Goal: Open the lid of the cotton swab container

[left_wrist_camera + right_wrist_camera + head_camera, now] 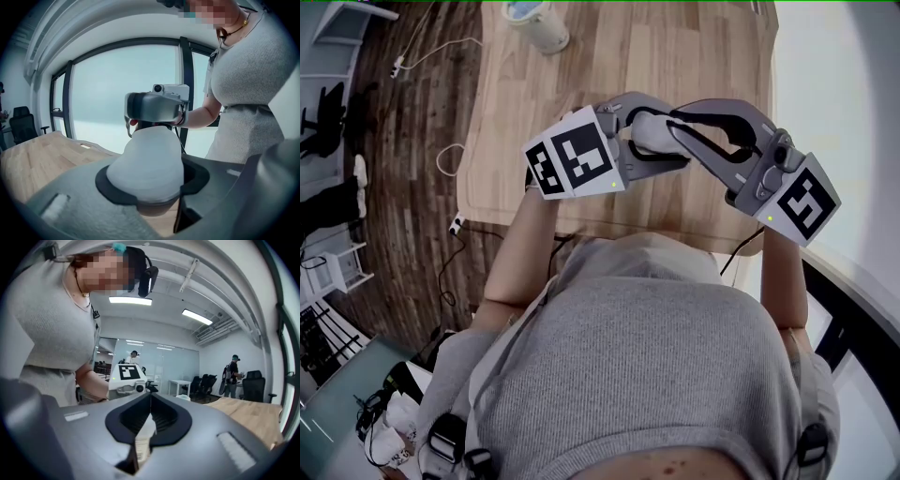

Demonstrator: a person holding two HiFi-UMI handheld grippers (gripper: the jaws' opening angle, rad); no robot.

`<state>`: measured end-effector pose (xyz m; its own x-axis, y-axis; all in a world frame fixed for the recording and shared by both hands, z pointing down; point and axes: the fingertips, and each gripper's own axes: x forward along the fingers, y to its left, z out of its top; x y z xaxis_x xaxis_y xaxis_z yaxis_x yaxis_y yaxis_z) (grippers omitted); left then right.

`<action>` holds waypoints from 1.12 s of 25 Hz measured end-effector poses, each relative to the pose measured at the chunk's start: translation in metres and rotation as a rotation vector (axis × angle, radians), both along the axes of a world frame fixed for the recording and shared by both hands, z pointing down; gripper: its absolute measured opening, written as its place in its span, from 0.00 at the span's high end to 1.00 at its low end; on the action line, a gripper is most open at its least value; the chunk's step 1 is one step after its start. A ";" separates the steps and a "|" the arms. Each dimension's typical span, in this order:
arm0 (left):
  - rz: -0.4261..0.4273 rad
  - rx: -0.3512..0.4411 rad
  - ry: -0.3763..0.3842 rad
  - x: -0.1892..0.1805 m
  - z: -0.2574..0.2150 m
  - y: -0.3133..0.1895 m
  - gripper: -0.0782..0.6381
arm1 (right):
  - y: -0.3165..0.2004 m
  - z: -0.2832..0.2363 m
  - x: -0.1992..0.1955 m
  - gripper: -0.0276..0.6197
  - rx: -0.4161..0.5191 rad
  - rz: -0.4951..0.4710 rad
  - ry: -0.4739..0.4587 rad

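Over table (656, 56) | left gripper (151, 185): fingers clamped on cotton swab container (150, 157) | right gripper (149, 405): fingers pinching lid (143, 439)

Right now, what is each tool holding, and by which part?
The left tool clamps the white container round its body. The right tool pinches a thin pale piece at the container's far end, probably the lid's edge.

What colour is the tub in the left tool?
Milky white. The tub shows best in the left gripper view.
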<state>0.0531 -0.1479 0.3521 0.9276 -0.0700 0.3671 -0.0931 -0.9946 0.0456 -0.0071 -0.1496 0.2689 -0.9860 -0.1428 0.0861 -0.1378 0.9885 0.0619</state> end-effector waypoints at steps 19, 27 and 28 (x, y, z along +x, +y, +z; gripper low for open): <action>-0.004 -0.038 -0.007 0.003 0.004 0.001 0.60 | 0.018 0.023 -0.004 0.63 0.066 -0.155 0.144; 0.003 -0.043 0.002 0.003 0.001 0.002 0.60 | 0.015 0.013 -0.003 0.63 0.042 -0.149 0.105; 0.003 -0.045 0.007 0.003 0.000 0.002 0.60 | 0.014 0.012 -0.003 0.63 0.040 -0.147 0.097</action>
<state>0.0563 -0.1457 0.3525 0.9302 -0.0504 0.3637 -0.0895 -0.9918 0.0913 -0.0096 -0.1351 0.2806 -0.9839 -0.0031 0.1786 0.0164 0.9941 0.1075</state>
